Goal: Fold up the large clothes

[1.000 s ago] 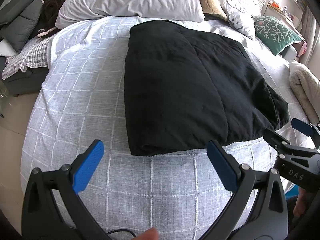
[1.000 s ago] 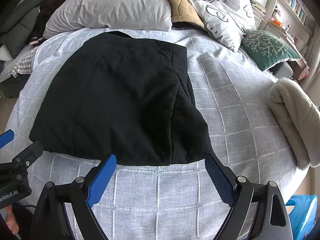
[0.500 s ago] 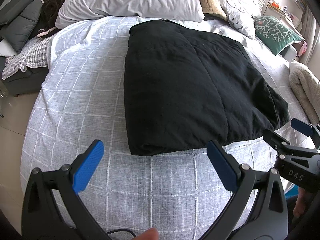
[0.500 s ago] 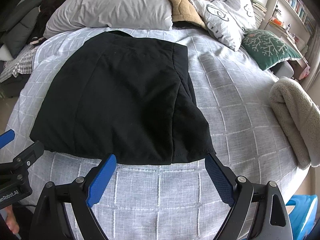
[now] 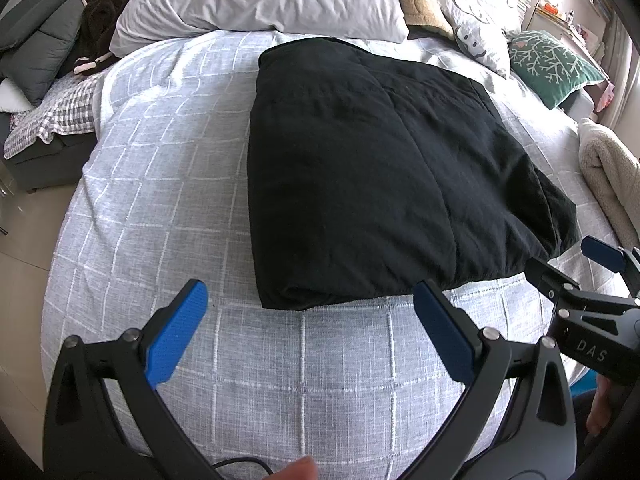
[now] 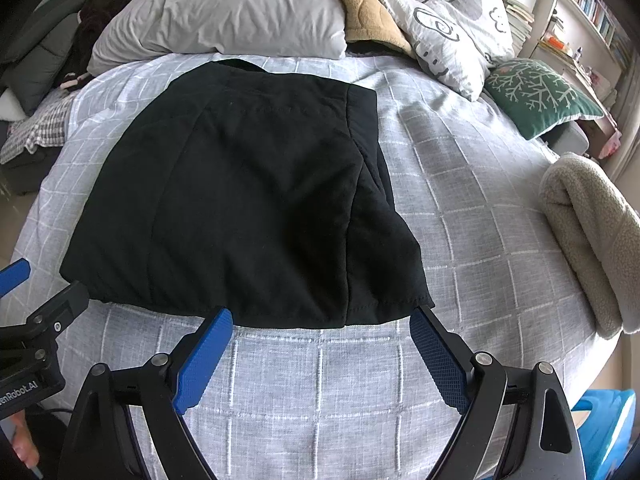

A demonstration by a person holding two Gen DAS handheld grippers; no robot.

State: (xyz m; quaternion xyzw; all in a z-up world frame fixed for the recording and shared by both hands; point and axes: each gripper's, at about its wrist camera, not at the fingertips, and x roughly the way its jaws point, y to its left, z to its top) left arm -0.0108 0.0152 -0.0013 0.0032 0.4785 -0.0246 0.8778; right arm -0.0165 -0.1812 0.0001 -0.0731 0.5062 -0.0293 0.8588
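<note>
So the black garment (image 6: 240, 200) is plain solid black, zero print on it. It sits on a bedspread (image 6: 460, 208) that's heathered grey with a white windowpane grid. Behind the garment there's a plain light grey pillow (image 6: 240, 16), with a tan fuzzy blanket (image 6: 360, 4) piled behind that. To the garment's right: a pale grey pillow with dark doodle outlines (image 6: 452, 36), then a dark green cushion with a white branching coral print (image 6: 536, 92), plus a cream fleece roll (image 6: 592, 236). Off the garment's left, a grey-and-white checked cloth (image 5: 60, 116). Both grippers are black with bright blue pads (image 6: 202, 360).
</note>
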